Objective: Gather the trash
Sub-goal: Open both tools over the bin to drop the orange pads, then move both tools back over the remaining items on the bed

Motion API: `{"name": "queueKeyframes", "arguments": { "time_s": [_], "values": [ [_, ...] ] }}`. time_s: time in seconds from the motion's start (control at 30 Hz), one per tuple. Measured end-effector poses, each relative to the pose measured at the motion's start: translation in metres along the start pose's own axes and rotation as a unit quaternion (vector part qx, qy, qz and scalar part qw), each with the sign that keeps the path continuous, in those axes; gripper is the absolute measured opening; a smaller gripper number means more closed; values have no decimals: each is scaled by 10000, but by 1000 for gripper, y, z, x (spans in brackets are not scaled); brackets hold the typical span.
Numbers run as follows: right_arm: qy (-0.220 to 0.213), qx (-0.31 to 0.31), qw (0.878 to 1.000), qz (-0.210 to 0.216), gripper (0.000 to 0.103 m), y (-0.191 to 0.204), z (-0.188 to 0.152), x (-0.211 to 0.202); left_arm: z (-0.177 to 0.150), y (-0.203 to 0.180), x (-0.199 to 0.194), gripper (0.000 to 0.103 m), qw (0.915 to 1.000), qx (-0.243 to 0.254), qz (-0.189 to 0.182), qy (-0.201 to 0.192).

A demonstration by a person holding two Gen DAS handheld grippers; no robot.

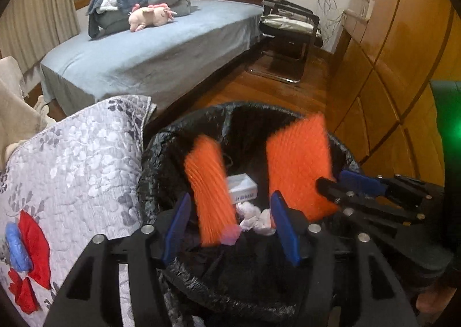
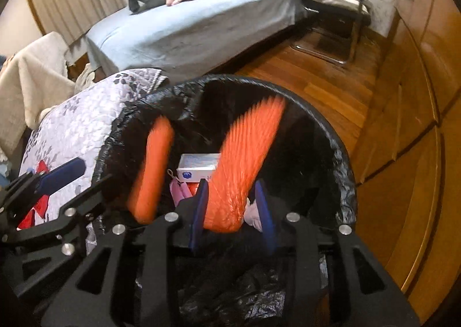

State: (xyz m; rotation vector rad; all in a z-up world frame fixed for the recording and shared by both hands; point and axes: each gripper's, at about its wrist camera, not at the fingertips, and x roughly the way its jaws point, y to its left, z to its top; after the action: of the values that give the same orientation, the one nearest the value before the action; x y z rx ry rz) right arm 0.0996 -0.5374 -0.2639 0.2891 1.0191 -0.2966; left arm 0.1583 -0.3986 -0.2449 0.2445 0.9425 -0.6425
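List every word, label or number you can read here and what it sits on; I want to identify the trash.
White rectangular cardboard box inside the black-lined bin: blue print and a round blue emblem, too blurred to read.
Same box in the left wrist view: blue lettering along its side, unreadable.
No other text is visible.

Two orange pieces (image 1: 207, 191), one white box (image 1: 242, 187), one bin (image 1: 161, 136).

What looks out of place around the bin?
Nothing spilled. Both orange mesh pieces sit blurred inside the bin liner's mouth, above the white box. Only oddity: the floral quilt crowds its rim.
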Motion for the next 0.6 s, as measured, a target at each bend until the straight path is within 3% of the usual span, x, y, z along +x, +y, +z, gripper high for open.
{"name": "queueKeyframes", "arguments": {
  "time_s": [0.2,0.33,0.6],
  "values": [
    [-70,171,9998,-28,37,-4,-10,-11,-19,21,-10,60,9997,-141,166,92],
    [-234,111,9996,-56,54,10,-15,-25,-33,42,-25,64,9992,-268,279,52],
    [-409,85,9991,115,54,39,-26,-51,-47,71,-58,68,9982,-410,426,-135]
  ]
}}
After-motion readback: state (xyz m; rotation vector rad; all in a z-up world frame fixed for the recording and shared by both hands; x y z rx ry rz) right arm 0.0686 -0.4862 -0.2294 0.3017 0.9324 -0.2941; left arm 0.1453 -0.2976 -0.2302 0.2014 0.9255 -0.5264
